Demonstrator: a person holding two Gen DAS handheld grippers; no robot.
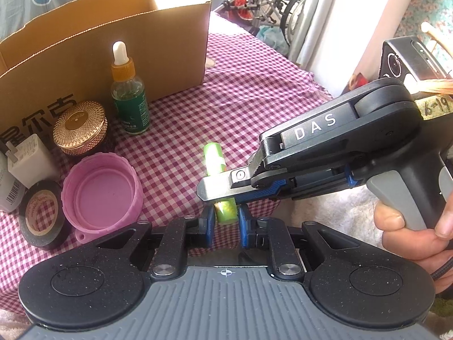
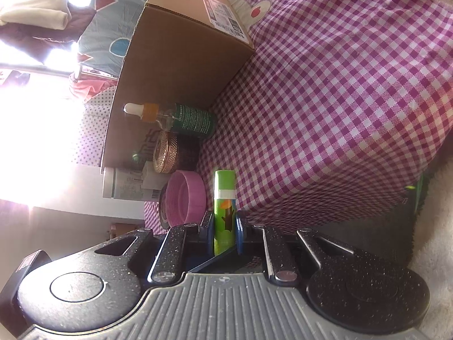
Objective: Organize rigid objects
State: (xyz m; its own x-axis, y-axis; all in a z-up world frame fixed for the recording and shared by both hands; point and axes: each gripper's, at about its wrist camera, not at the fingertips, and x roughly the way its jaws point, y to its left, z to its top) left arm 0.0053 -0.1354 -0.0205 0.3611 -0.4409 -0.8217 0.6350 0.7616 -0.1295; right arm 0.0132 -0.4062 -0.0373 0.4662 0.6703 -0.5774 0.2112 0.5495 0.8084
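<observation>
Both tools clamped on green tube (image 1: 225, 212), pink lid (image 1: 102, 195), tape roll (image 1: 42, 215), gold-lidded jar (image 1: 80, 129), dropper bottle (image 1: 128, 90) beside, cardboard box (image 1: 113, 48) behind

Open checked cloth (image 1: 254, 90) right of box (image 1: 113, 51); clutter crowds left.

There is one cardboard box (image 1: 113, 36), one dropper bottle (image 1: 128, 90), one gold-lidded jar (image 1: 80, 127), one pink lid (image 1: 100, 192), one tape roll (image 1: 42, 215), one white charger (image 1: 28, 160), one green tube (image 1: 219, 181).
</observation>
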